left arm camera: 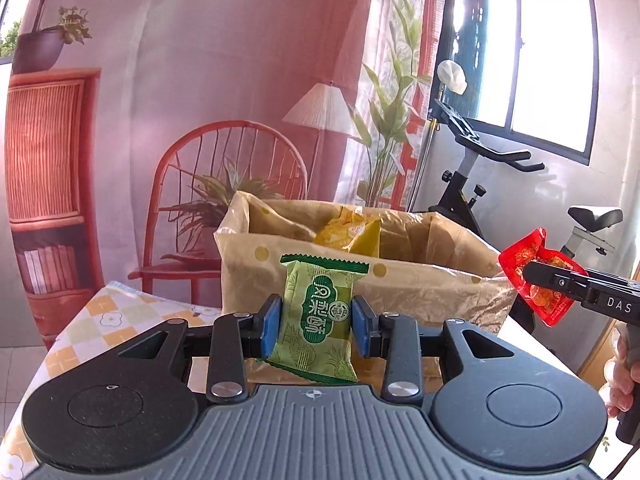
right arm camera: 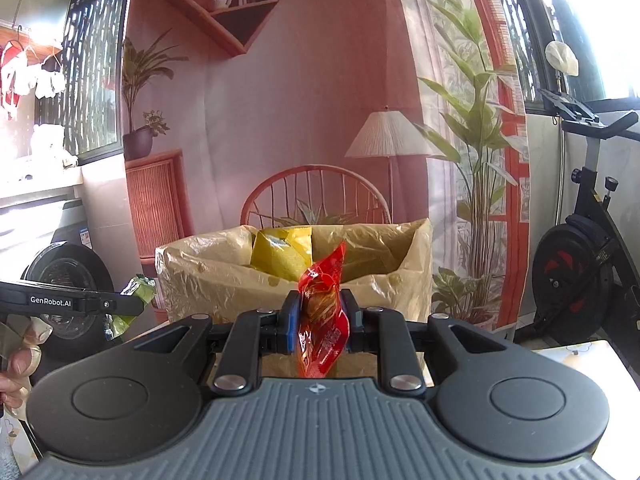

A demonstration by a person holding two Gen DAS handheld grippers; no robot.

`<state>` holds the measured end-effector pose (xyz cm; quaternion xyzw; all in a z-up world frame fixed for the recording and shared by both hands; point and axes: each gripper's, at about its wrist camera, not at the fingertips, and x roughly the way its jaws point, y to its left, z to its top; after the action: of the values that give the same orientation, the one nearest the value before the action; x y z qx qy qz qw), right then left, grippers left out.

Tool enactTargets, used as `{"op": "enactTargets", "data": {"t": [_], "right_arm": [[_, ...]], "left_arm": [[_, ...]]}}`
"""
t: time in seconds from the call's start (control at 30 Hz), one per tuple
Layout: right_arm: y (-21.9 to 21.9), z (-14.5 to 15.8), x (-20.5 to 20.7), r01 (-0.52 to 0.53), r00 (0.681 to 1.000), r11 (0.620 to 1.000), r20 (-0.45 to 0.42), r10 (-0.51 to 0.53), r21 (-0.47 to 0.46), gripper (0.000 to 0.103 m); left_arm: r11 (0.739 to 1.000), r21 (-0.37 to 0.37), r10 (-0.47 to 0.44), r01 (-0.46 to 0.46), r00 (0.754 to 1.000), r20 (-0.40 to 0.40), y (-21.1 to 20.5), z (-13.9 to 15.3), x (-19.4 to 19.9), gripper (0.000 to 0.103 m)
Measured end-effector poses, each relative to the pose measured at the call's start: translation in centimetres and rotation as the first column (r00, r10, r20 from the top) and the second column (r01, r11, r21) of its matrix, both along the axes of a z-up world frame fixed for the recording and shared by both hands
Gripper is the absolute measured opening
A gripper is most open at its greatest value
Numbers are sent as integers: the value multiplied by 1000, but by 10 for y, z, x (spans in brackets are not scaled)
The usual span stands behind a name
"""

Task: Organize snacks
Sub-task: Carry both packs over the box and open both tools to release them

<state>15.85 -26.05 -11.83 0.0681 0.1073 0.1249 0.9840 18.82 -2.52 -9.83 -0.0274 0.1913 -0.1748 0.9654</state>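
Note:
My left gripper (left arm camera: 317, 325) is shut on a green snack packet (left arm camera: 318, 320), held upright just in front of a box lined with a yellow plastic bag (left arm camera: 400, 284). My right gripper (right arm camera: 320, 314) is shut on a red snack packet (right arm camera: 322, 316), held in front of the same box (right arm camera: 208, 276). A yellow snack bag (left arm camera: 348, 236) lies inside the box; it also shows in the right wrist view (right arm camera: 282, 254). The right gripper with the red packet (left arm camera: 536, 280) appears at the right of the left wrist view. The left gripper and green packet (right arm camera: 138, 292) appear at the left of the right wrist view.
The box stands on a table with a checked yellow cloth (left arm camera: 100, 316). An exercise bike (right arm camera: 580, 264) stands to the right. A printed backdrop (left arm camera: 200, 80) with a chair and lamp hangs behind. A washing machine (right arm camera: 64, 280) is at the left.

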Motion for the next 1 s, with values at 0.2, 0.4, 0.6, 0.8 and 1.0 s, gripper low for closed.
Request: {"op": "enactTargets", "data": {"t": [0.2,0.4,0.6,0.8,1.0], "right_arm": [[10,25,59,-5,999,1000,-44,5,-12,21],[10,20,105,29,991,997,-135,-20,71,21],[9,8,123,63,980,994,-193,-45,86,26],[1,8,107,65,985,994,-167,-50,85,58],[0,13,76,81,990,993,-119,-70,84,84]], "left_arm": [[999,30,-18,16,998,57,-19,36,35,39],[999,53,-9,9,1000,6,-31,43,81,39],[995,92,39,-37,999,-21,-37,28,98,50],[995,78,60,-57,998,-33,-20,28,87,66],[994,73,81,-77,995,-53,3,35,64,66]]}}
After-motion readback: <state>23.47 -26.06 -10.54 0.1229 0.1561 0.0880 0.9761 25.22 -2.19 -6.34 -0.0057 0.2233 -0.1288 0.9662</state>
